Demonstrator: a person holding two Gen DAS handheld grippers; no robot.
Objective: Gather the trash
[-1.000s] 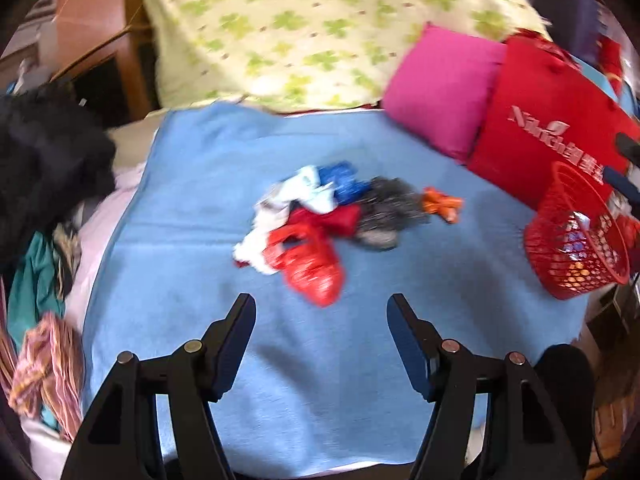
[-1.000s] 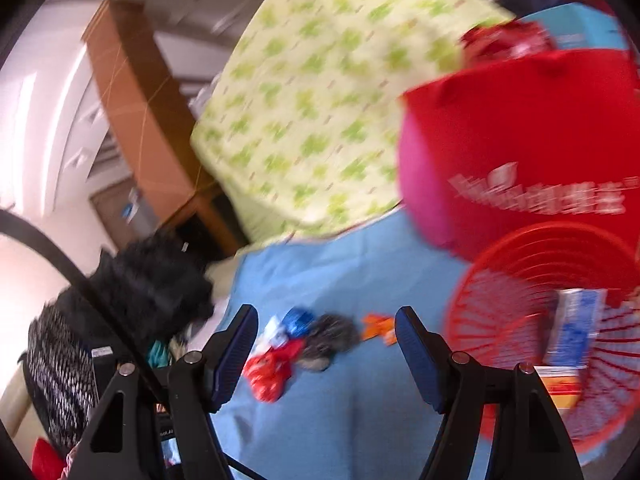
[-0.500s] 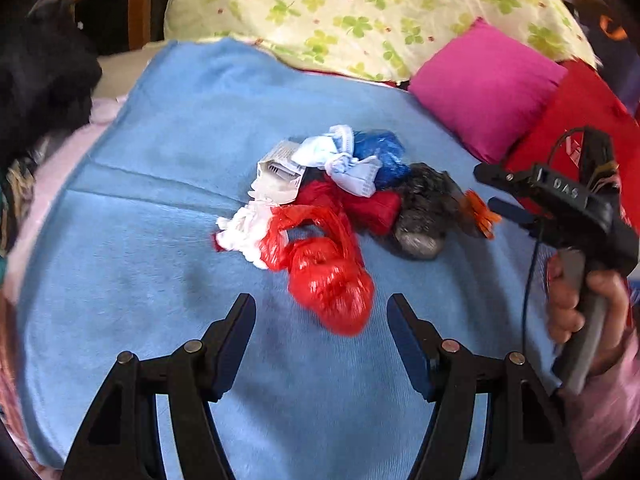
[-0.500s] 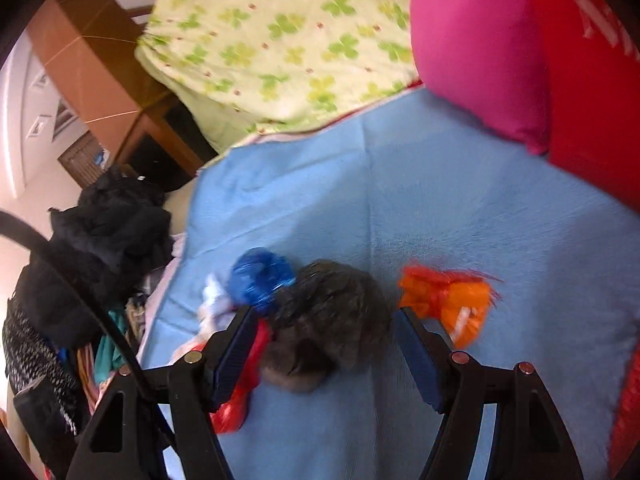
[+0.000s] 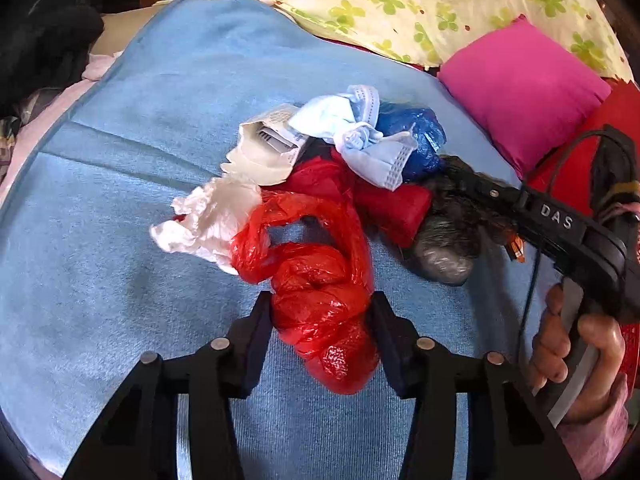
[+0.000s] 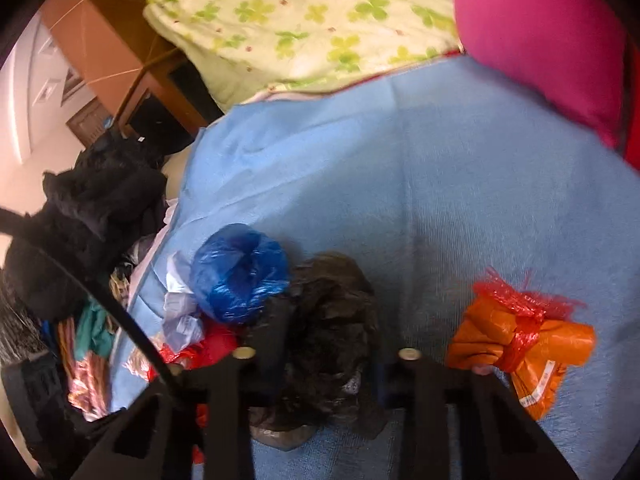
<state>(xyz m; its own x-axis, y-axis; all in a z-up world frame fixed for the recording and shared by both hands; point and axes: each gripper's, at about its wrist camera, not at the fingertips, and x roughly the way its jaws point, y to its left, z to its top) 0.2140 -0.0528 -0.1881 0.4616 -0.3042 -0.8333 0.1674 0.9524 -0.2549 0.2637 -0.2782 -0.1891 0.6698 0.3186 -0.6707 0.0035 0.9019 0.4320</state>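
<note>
A pile of trash lies on a blue blanket. My left gripper has closed in on a crumpled red plastic bag; both fingers touch its sides. Behind it lie white paper, a light blue mask and a blue bag, which also shows in the right wrist view. My right gripper is closed around a black plastic bag, also seen in the left wrist view. An orange packet lies to its right.
A pink cushion and a clover-print quilt lie at the back of the bed. A red cushion sits at the right. Dark clothes are heaped at the left edge. The hand holding the right gripper is close by.
Both grippers moved forward and down into the pile. The left closed on the red bag and the right closed on the black bag. The red basket left view.
</note>
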